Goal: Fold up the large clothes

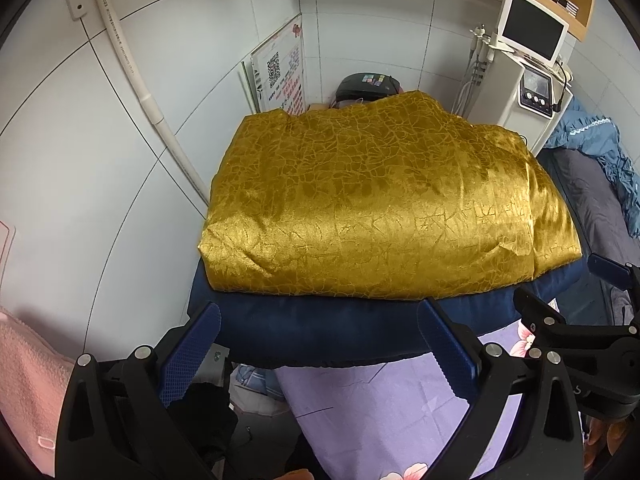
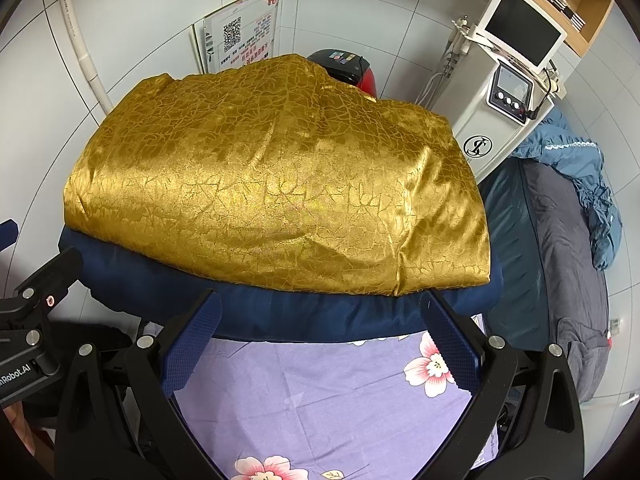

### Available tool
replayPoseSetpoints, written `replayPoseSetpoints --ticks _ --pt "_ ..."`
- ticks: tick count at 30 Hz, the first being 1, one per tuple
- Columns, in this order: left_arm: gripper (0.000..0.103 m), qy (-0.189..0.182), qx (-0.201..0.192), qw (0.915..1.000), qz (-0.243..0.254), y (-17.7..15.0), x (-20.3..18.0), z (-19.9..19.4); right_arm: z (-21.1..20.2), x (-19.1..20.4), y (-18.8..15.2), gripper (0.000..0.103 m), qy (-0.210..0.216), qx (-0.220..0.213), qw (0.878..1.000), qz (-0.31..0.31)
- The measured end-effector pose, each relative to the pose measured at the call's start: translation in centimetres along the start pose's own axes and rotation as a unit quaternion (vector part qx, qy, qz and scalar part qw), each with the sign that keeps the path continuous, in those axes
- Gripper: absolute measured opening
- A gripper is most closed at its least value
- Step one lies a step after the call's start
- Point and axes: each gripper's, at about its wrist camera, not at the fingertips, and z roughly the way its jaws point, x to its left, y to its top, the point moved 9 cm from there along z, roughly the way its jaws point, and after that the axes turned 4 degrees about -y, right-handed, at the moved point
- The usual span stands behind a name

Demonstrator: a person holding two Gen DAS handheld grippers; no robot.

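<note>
A shiny gold garment [image 1: 380,204] with a crackle pattern lies folded in a thick rectangle on a dark blue cloth [image 1: 340,324], also seen in the right wrist view [image 2: 276,184] on the blue cloth [image 2: 320,316]. My left gripper [image 1: 320,332] is open and empty, just short of the blue cloth's near edge. My right gripper [image 2: 320,320] is open and empty at the same edge, to the right of the left one. The right gripper's body shows in the left view [image 1: 580,320].
A purple flowered sheet [image 2: 320,408] covers the surface below the grippers. A white machine with a screen [image 2: 504,96] stands at the back right. A grey bed with blue clothing [image 2: 568,208] is at the right. A tiled wall and a pipe [image 1: 136,80] are at the left.
</note>
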Motion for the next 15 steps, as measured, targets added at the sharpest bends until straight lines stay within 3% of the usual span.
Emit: replayPoseSetpoints --ticks 15 --pt "0.097 0.004 0.001 1.0000 0.003 -0.24 0.13 0.01 0.03 0.08 -0.06 0.098 -0.001 0.001 1.000 0.000"
